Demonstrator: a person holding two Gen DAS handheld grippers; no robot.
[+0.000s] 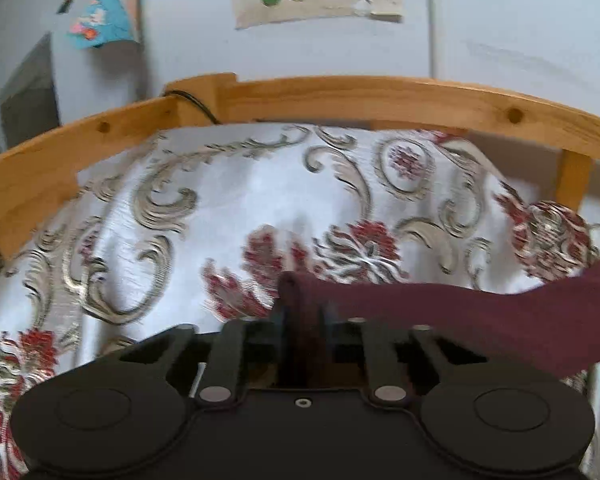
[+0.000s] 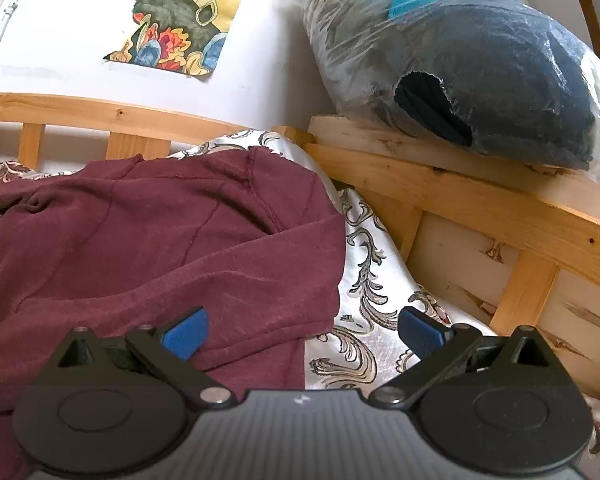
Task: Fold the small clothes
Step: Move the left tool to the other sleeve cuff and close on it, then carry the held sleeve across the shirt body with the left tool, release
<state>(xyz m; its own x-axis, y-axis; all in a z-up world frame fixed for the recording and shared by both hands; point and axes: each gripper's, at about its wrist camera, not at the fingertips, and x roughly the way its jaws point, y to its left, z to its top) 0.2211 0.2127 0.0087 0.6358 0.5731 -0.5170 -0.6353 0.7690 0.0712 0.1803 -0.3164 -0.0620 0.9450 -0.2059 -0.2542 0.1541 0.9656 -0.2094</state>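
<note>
A maroon long-sleeved garment [image 2: 148, 240] lies spread and wrinkled on the patterned bed cover [image 2: 364, 248]. In the left wrist view my left gripper [image 1: 300, 312] is shut on an edge of the maroon garment [image 1: 500, 320], which stretches from the jaws off to the right, lifted above the cover. In the right wrist view my right gripper [image 2: 304, 336] is open, its blue pads [image 2: 186, 336] wide apart. Its left pad hovers over the garment's lower right edge and its right pad is over the cover.
A wooden bed frame [image 1: 340, 96] rims the white, floral cover [image 1: 220, 200] on the far side and on the right [image 2: 480, 200]. A plastic bag of dark clothes [image 2: 480, 64] rests on the right rail. Paper pictures [image 2: 180, 20] hang on the white wall.
</note>
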